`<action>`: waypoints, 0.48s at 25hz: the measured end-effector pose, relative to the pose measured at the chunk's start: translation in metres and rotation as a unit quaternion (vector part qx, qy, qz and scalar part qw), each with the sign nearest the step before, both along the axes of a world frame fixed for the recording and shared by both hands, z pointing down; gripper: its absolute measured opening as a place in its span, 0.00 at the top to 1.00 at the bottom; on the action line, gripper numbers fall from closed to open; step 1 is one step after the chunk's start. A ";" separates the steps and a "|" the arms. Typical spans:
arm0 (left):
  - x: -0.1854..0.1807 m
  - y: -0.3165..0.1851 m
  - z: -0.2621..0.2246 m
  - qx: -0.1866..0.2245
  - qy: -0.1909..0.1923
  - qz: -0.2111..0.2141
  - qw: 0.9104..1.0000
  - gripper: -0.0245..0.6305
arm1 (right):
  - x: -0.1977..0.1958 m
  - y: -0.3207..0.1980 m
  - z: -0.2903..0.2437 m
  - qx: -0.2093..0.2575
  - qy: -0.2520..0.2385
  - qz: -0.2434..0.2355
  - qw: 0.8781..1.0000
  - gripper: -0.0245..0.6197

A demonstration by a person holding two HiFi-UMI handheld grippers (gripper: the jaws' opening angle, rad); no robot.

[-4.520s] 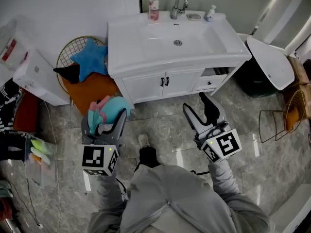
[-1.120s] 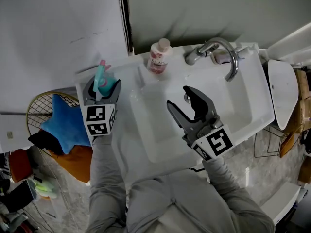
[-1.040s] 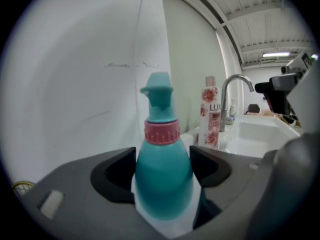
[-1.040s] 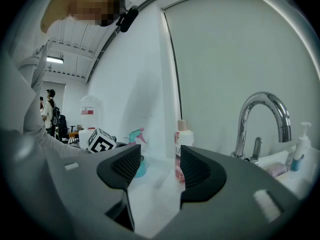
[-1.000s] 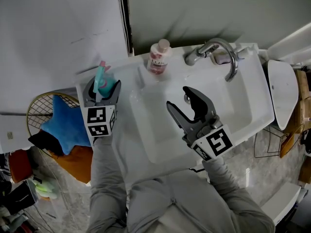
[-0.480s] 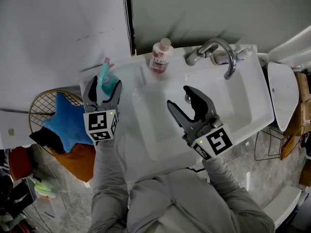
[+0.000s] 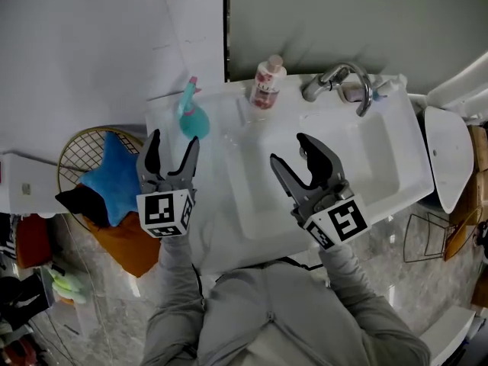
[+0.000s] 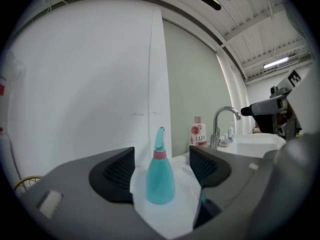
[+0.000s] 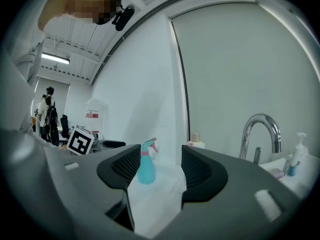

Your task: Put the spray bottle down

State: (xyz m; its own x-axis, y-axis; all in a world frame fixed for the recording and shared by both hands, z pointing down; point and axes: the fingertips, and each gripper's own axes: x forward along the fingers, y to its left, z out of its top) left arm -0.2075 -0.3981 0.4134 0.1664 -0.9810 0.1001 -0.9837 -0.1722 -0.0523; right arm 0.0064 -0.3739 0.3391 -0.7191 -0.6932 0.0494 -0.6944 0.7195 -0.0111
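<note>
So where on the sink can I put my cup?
The left ledge in front of the spray bottle is bare, under the open left gripper. The basin is empty too. The back edge is crowded: pink bottle, faucet.

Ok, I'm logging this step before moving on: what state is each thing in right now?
spray bottle: upright on the counter, free of both grippers.
left gripper: open, empty, short of the bottle.
right gripper: open, empty, over the basin.
pink bottle: upright, capped.
</note>
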 end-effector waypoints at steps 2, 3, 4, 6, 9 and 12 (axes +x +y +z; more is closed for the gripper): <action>-0.001 0.018 -0.008 0.007 0.004 -0.005 1.000 0.37 | -0.002 0.010 -0.004 0.004 0.000 -0.001 1.000 0.59; -0.002 0.027 -0.012 0.010 0.006 -0.007 1.000 0.37 | -0.003 0.015 -0.005 0.005 0.000 -0.002 1.000 0.59; -0.003 0.037 -0.016 0.013 0.008 -0.010 1.000 0.37 | -0.004 0.020 -0.007 0.007 -0.001 -0.003 1.000 0.59; -0.005 0.055 -0.022 0.018 0.013 -0.014 1.000 0.37 | -0.006 0.030 -0.011 0.012 -0.002 -0.003 1.000 0.59; -0.008 0.081 -0.034 0.029 0.021 -0.019 0.999 0.37 | -0.007 0.045 -0.015 0.019 -0.002 -0.001 1.000 0.59; -0.013 0.107 -0.042 0.036 0.019 -0.025 0.999 0.37 | -0.010 0.061 -0.017 0.024 0.001 0.001 1.000 0.59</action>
